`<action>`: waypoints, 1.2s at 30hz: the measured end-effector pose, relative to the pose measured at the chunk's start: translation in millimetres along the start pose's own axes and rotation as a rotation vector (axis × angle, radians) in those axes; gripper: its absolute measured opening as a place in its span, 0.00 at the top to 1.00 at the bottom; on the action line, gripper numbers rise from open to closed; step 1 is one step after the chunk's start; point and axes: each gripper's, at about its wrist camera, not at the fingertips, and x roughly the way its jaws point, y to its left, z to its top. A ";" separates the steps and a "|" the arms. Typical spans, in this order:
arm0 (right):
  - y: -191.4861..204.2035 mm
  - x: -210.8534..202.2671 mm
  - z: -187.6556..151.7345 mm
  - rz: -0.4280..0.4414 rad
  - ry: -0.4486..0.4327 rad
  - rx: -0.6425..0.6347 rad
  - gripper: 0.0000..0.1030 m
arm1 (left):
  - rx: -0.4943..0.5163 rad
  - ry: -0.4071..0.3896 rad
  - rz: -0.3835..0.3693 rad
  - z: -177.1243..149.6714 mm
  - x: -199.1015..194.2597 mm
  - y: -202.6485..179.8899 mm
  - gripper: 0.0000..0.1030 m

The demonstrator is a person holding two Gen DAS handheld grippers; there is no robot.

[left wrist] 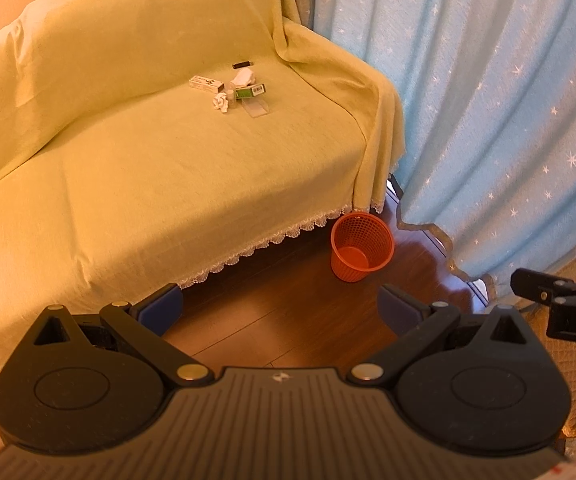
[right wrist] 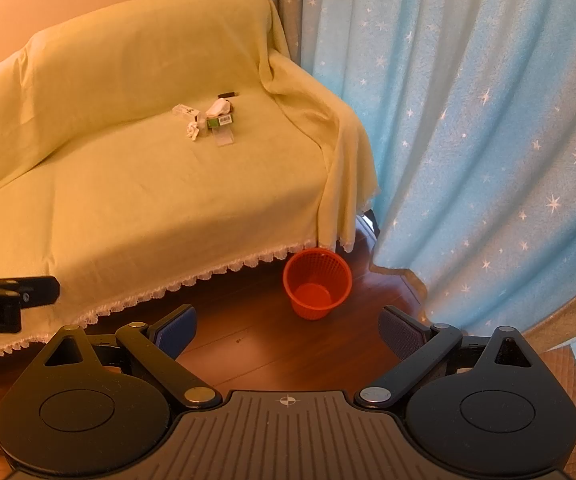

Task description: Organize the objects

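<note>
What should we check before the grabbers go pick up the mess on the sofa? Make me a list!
1. Left gripper open with nothing in it: ok.
2. Right gripper open with nothing in it: ok.
3. Orange basket upright on the floor, and it looks bare inside: ok.
4. Little pile in view on the sofa: crumpled tissue, white box, green box, black stick: ok.
5. Grippers close enough to grab: not ok, both are over the floor, well back from the pile.
6. Which things are rubbish: cannot tell, apart from the tissue they are too small to judge.
</note>
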 end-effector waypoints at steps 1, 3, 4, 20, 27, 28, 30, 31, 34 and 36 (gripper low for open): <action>0.4 0.0 -0.2 -0.001 0.000 0.001 0.07 | 0.003 0.002 -0.002 -0.6 -0.1 -0.9 0.01; -0.6 -0.5 -0.2 -0.001 0.001 0.001 0.07 | 0.009 0.004 -0.003 -1.0 -0.8 -1.1 0.01; -1.1 -0.7 -0.4 0.001 0.001 0.001 0.07 | 0.010 0.006 -0.003 -1.4 -0.6 -1.0 0.01; -1.9 -4.2 -4.6 0.005 0.004 0.000 0.07 | 0.011 0.013 -0.011 1.6 -1.8 -1.0 0.01; 1.4 -1.8 -2.6 0.006 0.009 -0.003 0.07 | 0.007 0.015 -0.013 1.4 -0.7 -0.3 0.01; 2.4 -1.6 -2.1 0.006 0.010 -0.005 0.07 | 0.005 0.016 -0.015 1.9 -0.4 0.7 0.01; 4.8 -0.6 -0.6 0.007 0.012 -0.006 0.07 | 0.005 0.018 -0.014 4.3 -0.3 0.8 0.01; 6.5 0.0 -0.3 0.007 0.013 -0.007 0.07 | 0.005 0.018 -0.015 5.0 0.1 1.9 0.01; 7.7 2.0 1.6 0.008 0.017 -0.008 0.07 | 0.001 0.017 -0.018 4.8 1.0 3.9 0.01; 7.7 3.1 3.3 0.008 0.018 -0.008 0.07 | -0.002 0.016 -0.019 6.1 2.6 5.8 0.01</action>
